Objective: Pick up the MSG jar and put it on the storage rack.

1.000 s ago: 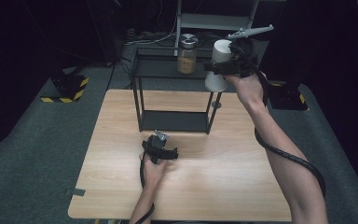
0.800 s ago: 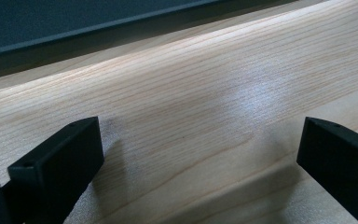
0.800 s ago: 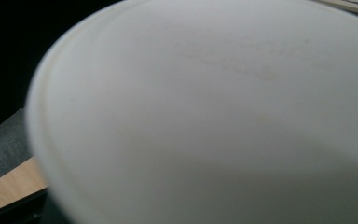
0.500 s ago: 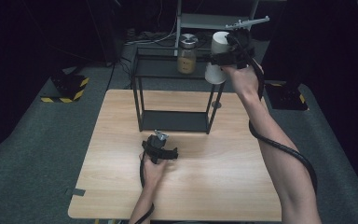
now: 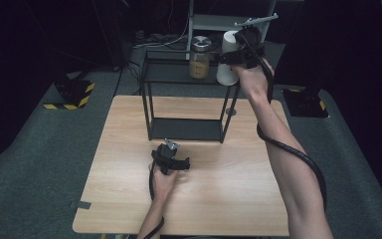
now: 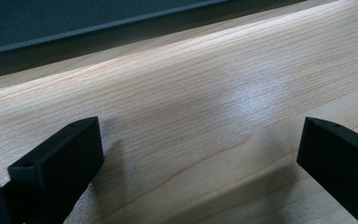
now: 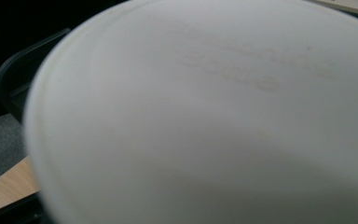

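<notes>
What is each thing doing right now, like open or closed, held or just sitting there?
White cup: held up in the air at the rack's top right corner, gripped by the right tongs.
Right tongs: shut on the white cup.
Left tongs: open, nothing between them, low over the table.
Jar: upright on the rack's top shelf, lid on.
Black rack: standing on the table, lower shelf bare.

Light wooden table (image 5: 129, 199) with black metal shelf rack (image 5: 186, 129), glass jar (image 5: 199, 57) on its top
</notes>
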